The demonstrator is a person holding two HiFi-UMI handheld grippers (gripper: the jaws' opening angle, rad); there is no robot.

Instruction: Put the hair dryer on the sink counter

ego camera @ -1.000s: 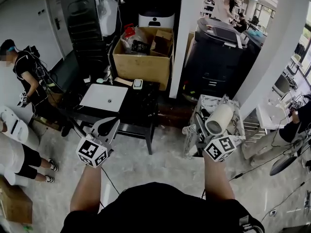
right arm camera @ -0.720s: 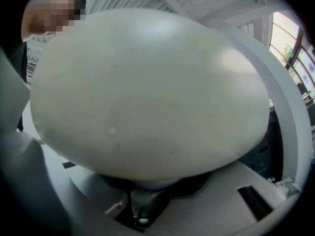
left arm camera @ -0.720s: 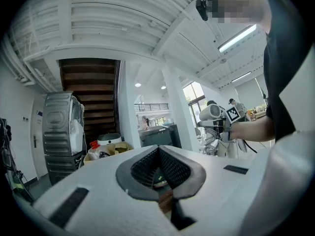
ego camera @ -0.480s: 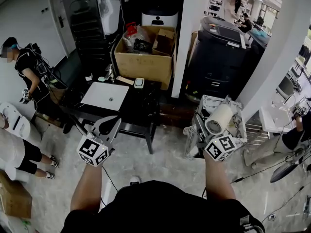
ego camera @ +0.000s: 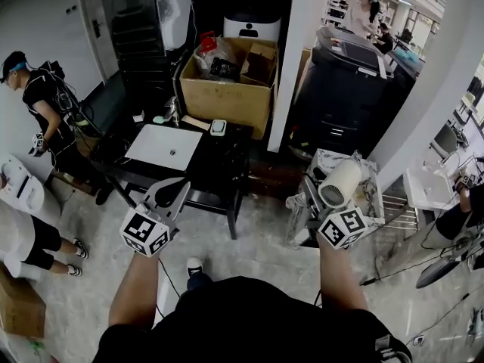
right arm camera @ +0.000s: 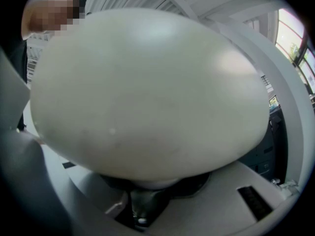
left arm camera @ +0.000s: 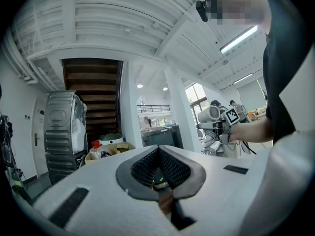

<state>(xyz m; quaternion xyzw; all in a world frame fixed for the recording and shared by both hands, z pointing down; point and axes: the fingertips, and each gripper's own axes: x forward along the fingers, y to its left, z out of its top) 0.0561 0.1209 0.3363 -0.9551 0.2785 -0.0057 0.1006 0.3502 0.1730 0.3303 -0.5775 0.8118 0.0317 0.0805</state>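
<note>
Snugly inside right gripper (ego camera: 319,200), hair dryer (ego camera: 339,185).

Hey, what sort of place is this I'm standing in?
Probably a shared workspace or lab: a large black office copier, an open cardboard box of clutter, and a white laptop on a dark table.

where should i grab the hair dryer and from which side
Grip the hair dryer by its handle, coming from below the barrel, as the right gripper does: the round barrel looks too wide and smooth for the jaws.
</note>
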